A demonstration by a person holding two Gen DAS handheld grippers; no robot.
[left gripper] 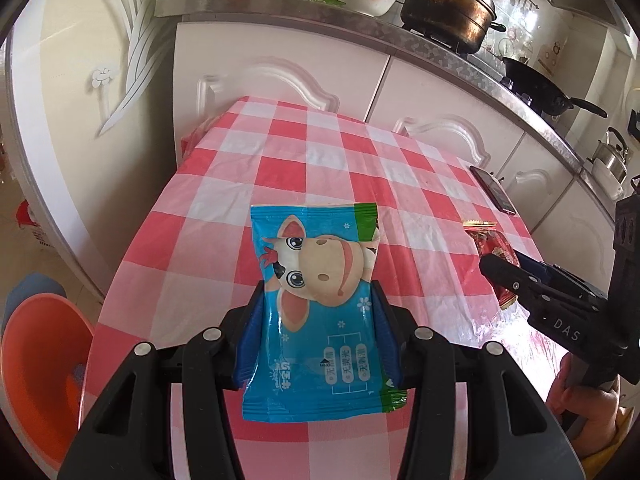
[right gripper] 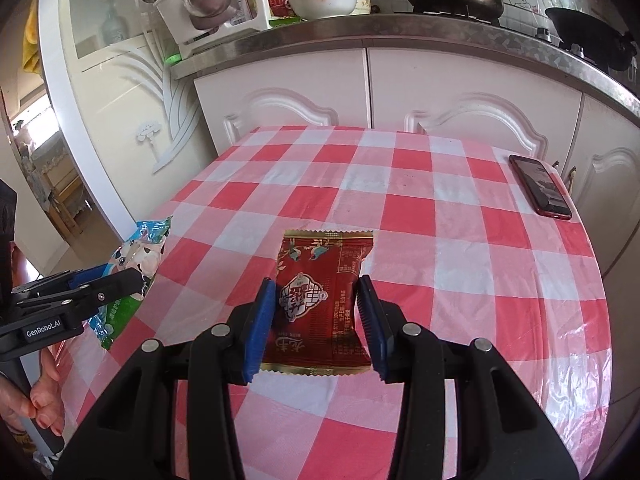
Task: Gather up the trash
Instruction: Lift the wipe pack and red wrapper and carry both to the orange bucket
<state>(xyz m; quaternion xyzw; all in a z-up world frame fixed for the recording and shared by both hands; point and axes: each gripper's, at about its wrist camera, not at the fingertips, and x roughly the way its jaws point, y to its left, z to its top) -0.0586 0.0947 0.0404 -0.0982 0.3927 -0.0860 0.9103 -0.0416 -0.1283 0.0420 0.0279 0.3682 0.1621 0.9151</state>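
Blue foil, printed with a cartoon cow: we hold this blue wrapper (left gripper: 316, 308) clamped flat between the narrowed pads of our left gripper (left gripper: 318, 300), lifted above the checked tablecloth (left gripper: 320, 160). Our right gripper (right gripper: 318, 300) likewise pinches the red wrapper (right gripper: 320, 300) by its two long edges, clear of the cloth. Gripping across the width keeps each limp packet spread and secure, presumably for carrying to a bin. A phone (right gripper: 540, 188) lies near the table's far edge.

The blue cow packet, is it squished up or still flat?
Mostly flat. The blue plastic cow-print packet shows its whole cartoon face smooth and spread between the left gripper's blue fingers, only slightly bowed.
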